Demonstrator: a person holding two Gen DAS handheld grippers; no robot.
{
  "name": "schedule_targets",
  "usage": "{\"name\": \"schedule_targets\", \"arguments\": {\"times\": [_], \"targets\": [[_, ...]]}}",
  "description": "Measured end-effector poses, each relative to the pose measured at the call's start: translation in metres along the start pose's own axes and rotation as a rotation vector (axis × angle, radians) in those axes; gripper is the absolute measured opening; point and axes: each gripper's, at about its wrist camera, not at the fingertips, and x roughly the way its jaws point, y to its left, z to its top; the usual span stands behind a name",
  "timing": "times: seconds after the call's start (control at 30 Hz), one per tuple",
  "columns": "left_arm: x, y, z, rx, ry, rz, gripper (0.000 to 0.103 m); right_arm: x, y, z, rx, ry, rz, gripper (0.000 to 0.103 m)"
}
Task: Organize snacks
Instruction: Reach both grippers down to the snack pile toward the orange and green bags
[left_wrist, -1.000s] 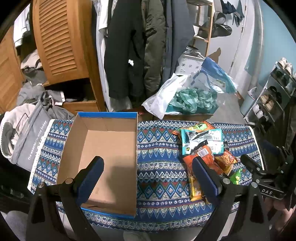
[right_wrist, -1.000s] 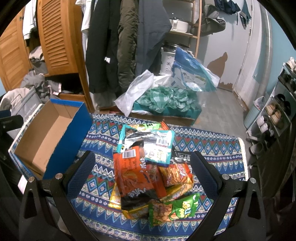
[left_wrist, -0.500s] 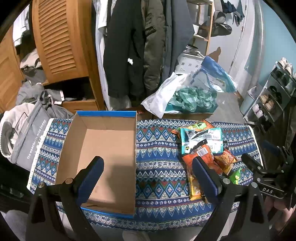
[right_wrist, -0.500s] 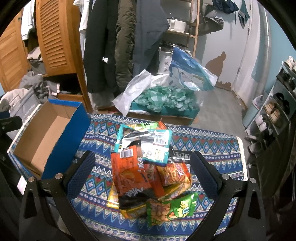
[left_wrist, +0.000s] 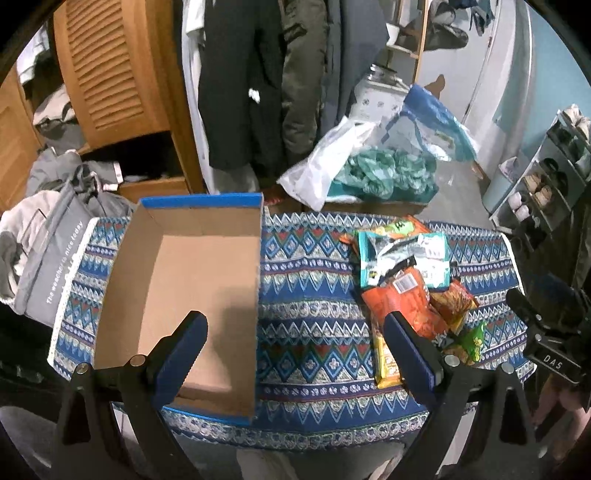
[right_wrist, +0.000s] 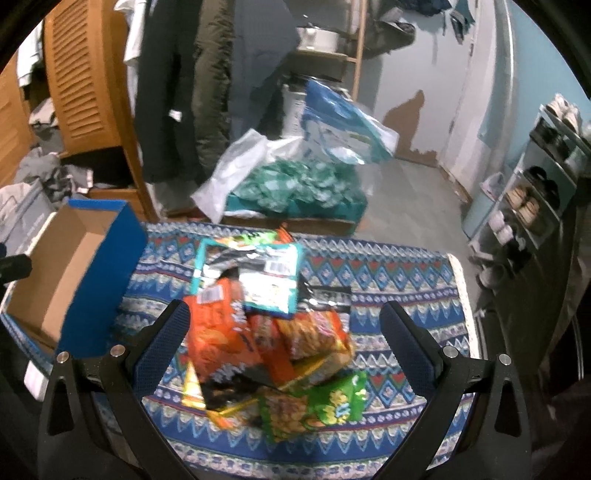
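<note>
The snack pile is lying on the patterned cloth covering the desk, being framed between the right tongs, whose jaws are being held wide and are gripping nothing. The cardboard box, blue-edged and showing nothing inside, is sitting at 9 o'clock of the pile, apart from it. The left tongs are being held wide as well, hovering with one jaw over the box's near end and the other near the pile's 7 o'clock edge.

Step in hand, as judged: the first packet is being approached by the right tongs. The orange packet is lying uppermost at the pile's 9 o'clock side; the green packet is lying at 6 o'clock, nearest the tongs. The right view is being blurred, so the packets' overlaps are possibly misread.

For a clean pick, one top packet is best pinched at a free edge, so neighbours are not being dragged; crisps are being crushed easily, so closure is best kept light.
</note>
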Motion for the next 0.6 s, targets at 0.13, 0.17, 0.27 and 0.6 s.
{"name": "schedule_targets", "arguments": {"times": [0.13,0.17,0.27,0.6], "targets": [[0.012,-0.011,-0.002,0.007,0.042,-0.002,0.097,0.006,-0.012,-0.007,0.029,0.028,-0.031,0.1],[0.016,-0.014,-0.003,0.007,0.058,-0.009,0.097,0.008,-0.015,-0.009,0.037,0.036,-0.042,0.1],[0.027,-0.018,-0.006,-0.013,0.107,-0.027,0.097,0.012,-0.027,-0.015,0.074,0.055,-0.074,0.1],[0.05,-0.045,-0.02,0.004,0.146,-0.019,0.097,0.036,-0.055,-0.05,0.157,0.171,-0.134,0.1]]}}
